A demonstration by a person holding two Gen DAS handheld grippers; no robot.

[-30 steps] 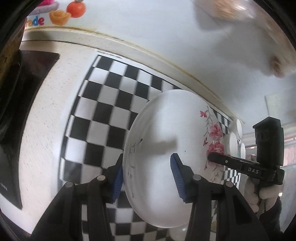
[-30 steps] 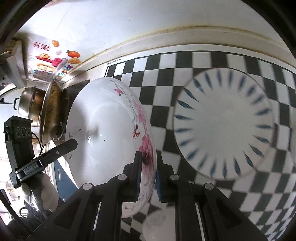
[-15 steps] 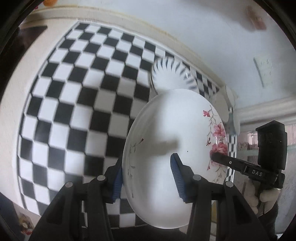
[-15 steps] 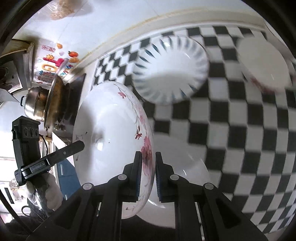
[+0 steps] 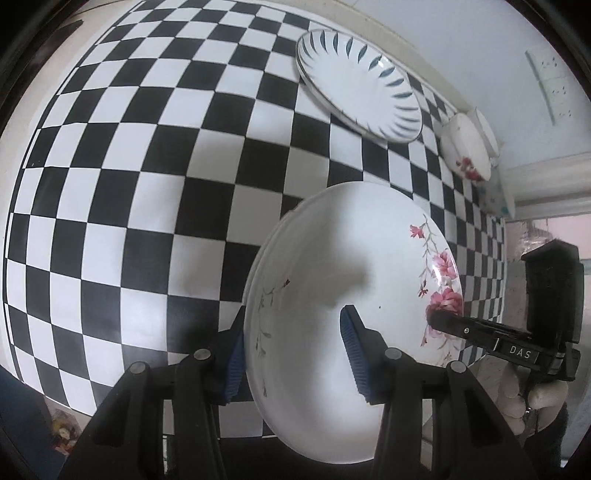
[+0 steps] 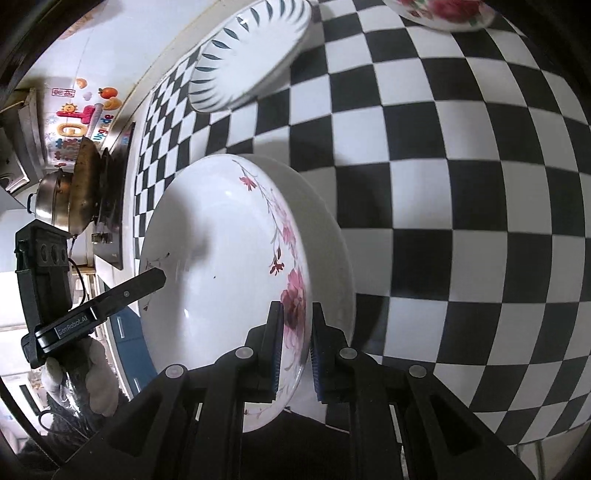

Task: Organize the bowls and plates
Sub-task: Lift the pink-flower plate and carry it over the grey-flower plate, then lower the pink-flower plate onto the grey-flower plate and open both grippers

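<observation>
A white plate with pink flowers (image 5: 351, 295) is held above the checkered cloth by both grippers, and it also shows in the right wrist view (image 6: 229, 258). My left gripper (image 5: 295, 354) straddles its near rim with wide jaws. My right gripper (image 6: 295, 343) is shut on the flowered rim. A white plate with blue dashes (image 5: 358, 70) lies at the back, also seen in the right wrist view (image 6: 247, 51). A small flowered bowl (image 5: 467, 151) sits beyond it, and it shows in the right wrist view (image 6: 436, 11).
The black and white checkered cloth (image 5: 147, 166) covers the counter. A metal pot and pan (image 6: 70, 195) stand on a stove at far left. A wall with a socket (image 5: 550, 81) runs behind the cloth.
Both grippers carried the flowered plate forward and lower over the cloth. The blue-dashed plate and the bowl have come into fuller view, farther away.
</observation>
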